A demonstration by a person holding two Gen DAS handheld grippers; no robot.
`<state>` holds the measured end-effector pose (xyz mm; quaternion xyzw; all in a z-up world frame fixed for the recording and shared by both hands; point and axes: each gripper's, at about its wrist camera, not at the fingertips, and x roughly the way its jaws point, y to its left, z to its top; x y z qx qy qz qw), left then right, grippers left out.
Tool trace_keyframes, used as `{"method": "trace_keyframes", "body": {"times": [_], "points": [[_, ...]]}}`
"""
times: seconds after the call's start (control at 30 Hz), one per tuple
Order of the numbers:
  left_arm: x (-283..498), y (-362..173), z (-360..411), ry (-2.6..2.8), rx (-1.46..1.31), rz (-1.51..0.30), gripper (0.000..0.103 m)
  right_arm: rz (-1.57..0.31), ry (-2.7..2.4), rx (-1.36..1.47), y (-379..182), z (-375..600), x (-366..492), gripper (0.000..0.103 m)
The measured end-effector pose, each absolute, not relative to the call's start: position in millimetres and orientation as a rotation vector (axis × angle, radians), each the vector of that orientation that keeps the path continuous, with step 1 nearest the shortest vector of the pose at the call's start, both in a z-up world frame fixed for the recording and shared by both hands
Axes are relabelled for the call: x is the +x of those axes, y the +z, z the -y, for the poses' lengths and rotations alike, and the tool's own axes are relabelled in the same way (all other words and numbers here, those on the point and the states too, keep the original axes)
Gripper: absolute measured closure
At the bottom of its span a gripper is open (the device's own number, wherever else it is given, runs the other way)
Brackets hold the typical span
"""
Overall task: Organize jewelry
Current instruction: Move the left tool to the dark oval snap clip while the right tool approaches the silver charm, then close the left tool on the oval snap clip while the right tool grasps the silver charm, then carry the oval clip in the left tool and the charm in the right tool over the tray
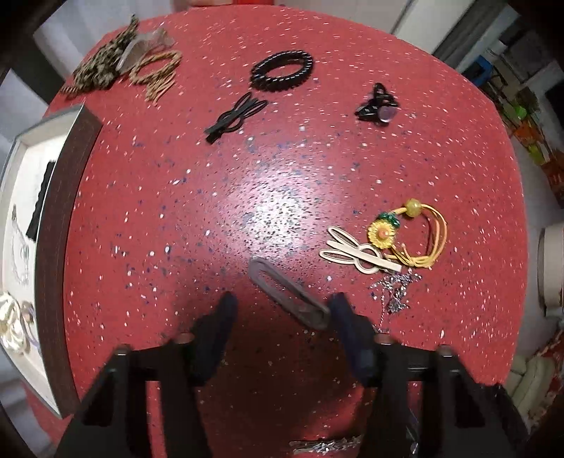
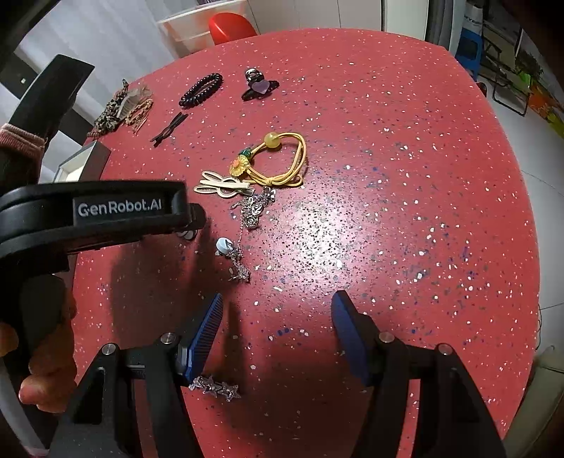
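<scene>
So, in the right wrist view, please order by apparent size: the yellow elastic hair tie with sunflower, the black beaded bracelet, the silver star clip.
1. Yellow elastic hair tie with sunflower
2. Black beaded bracelet and silver star clip: similar; the clip lies nearer the camera, so unsure.

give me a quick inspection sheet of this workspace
surface: red speckled table, glare in the middle
job's things: grey hair clip, cream bunny clip, yellow hair tie with sunflower, black bunny clip, black bead bracelet, black claw clip, silver chain, star clip, tray at the left edge
clutter: leopard scrunchie and tan hair ties heaped together
grippers: left claw partly closed around the grey hair clip, contact unclear; right claw open, empty
cables: nothing seen
surroundings: red chair, white bin
</scene>
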<state>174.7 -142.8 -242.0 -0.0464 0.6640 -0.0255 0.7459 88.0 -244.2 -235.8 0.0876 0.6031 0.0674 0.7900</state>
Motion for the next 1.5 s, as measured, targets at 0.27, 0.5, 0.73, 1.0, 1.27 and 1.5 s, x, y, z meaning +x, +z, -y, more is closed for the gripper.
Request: {"method": "trace_keyframes", "body": {"times": [0.27, 0.5, 0.73, 1.0, 1.27, 1.5], "points": [[169, -238, 133, -0.125, -0.107, -1.429, 0.084, -1.292, 0.156, 0.183, -240, 235, 93, 0.035], [151, -231, 107, -0.142, -0.097, -1.390, 0.084, -1.257, 0.159, 0.076, -242, 208, 107, 0.045], [144, -220, 76, -0.169, -0.082, -1.368, 0.084, -1.253, 0.110, -0.032, -243, 197, 113, 0.090], [124, -197, 59, -0.203, -0.038, -1.337, 0.084, -1.294, 0.152, 0.246, -236, 225, 103, 0.094], [100, -171, 43, -0.211, -0.005, -1.323, 0.084, -1.309, 0.132, 0.375, -218, 249, 87, 0.094], [93, -163, 53, -0.200, 0.013, -1.313, 0.084, -1.302, 0.143, 0.402, -196, 256, 78, 0.094]]}}
